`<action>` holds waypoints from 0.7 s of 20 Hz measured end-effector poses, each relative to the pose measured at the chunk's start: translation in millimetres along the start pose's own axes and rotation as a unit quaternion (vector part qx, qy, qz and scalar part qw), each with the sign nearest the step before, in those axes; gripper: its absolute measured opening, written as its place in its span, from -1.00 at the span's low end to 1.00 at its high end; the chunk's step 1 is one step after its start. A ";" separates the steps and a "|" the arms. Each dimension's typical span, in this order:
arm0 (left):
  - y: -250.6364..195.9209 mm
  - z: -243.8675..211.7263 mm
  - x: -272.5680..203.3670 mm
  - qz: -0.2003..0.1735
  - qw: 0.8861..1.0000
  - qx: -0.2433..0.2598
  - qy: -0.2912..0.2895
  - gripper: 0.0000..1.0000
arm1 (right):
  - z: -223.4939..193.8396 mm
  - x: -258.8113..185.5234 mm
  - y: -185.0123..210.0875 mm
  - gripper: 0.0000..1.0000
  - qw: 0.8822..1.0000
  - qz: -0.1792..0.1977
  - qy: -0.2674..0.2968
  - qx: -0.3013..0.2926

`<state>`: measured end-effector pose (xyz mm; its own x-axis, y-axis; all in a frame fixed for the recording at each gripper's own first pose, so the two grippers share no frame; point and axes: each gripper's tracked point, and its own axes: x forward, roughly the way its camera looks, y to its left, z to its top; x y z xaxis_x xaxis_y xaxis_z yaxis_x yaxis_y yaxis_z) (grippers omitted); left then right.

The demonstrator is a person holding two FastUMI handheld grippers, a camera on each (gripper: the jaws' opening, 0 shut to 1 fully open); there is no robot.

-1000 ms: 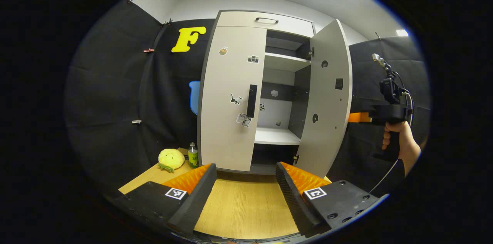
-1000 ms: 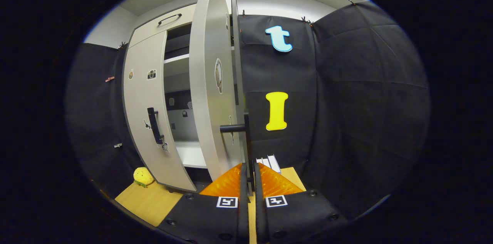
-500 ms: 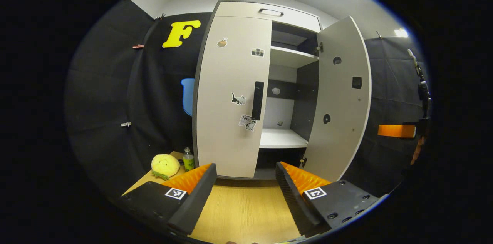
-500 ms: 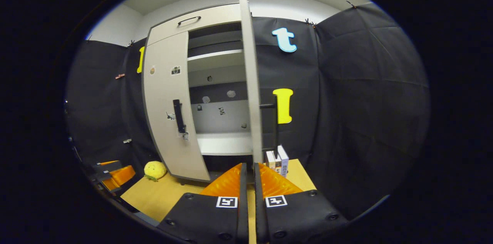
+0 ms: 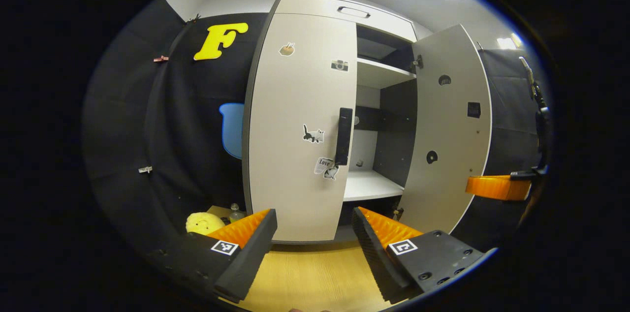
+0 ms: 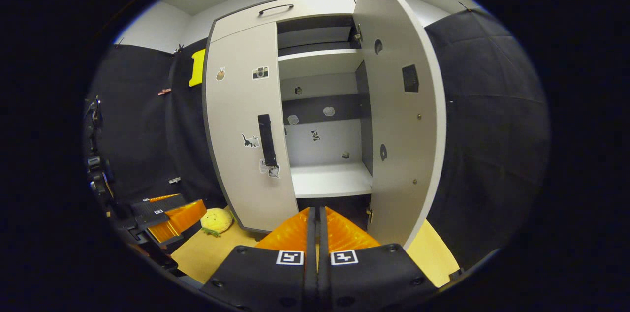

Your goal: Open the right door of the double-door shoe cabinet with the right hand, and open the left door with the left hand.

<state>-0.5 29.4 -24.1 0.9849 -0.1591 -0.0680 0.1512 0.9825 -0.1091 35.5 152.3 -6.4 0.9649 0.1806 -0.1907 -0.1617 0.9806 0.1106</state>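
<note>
The pale double-door shoe cabinet stands on a wooden table. Its left door (image 5: 295,125) (image 6: 241,130) is closed, with a black vertical handle (image 5: 343,136) (image 6: 267,140) at its inner edge. The right door (image 5: 450,130) (image 6: 401,120) stands wide open, showing white shelves (image 6: 330,179) inside. My left gripper (image 5: 313,218) is open, a short way in front of the left door and below its handle, holding nothing. My right gripper (image 6: 315,213) is shut with nothing between its fingers, in front of the open compartment and apart from the right door. It also appears at the far right as right gripper (image 5: 497,187).
A yellow plush toy (image 5: 201,223) (image 6: 216,220) and a small bottle (image 5: 236,212) sit on the table (image 5: 305,277) left of the cabinet. The left gripper (image 6: 172,213) shows low on the left in the right gripper view. Black cloth walls close in both sides.
The right gripper came off the right door's handle and turned left toward the open compartment. The right door now stands wider open. The left gripper moved closer to the left door.
</note>
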 end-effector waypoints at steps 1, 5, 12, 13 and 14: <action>3.0 3.7 6.8 -0.004 1.000 -0.004 -0.002 0.90 | 1.1 5.8 4.1 -0.89 1.000 -0.004 -0.003 -0.001; 7.1 25.8 37.8 -0.007 1.000 0.001 -0.017 0.89 | 4.0 15.4 10.8 -0.89 0.999 -0.010 -0.031 -0.014; -19.3 65.9 116.5 -0.006 0.999 0.014 -0.029 0.89 | 10.3 46.4 -16.4 -0.14 0.998 -0.028 -0.059 0.005; -23.2 70.2 127.1 -0.002 0.999 0.019 -0.030 0.89 | 6.0 49.0 -18.7 0.00 0.998 -0.026 -0.055 0.003; -28.4 75.4 138.3 -0.002 0.999 0.023 -0.031 0.89 | 0.1 52.8 -22.2 0.25 0.999 -0.024 -0.049 0.000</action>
<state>137.7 -13.1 44.4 0.9875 -0.1575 -0.0065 0.1568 0.9856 -0.0634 90.0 140.0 -18.8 0.9872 0.1242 -0.1002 -0.1137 0.9880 0.1042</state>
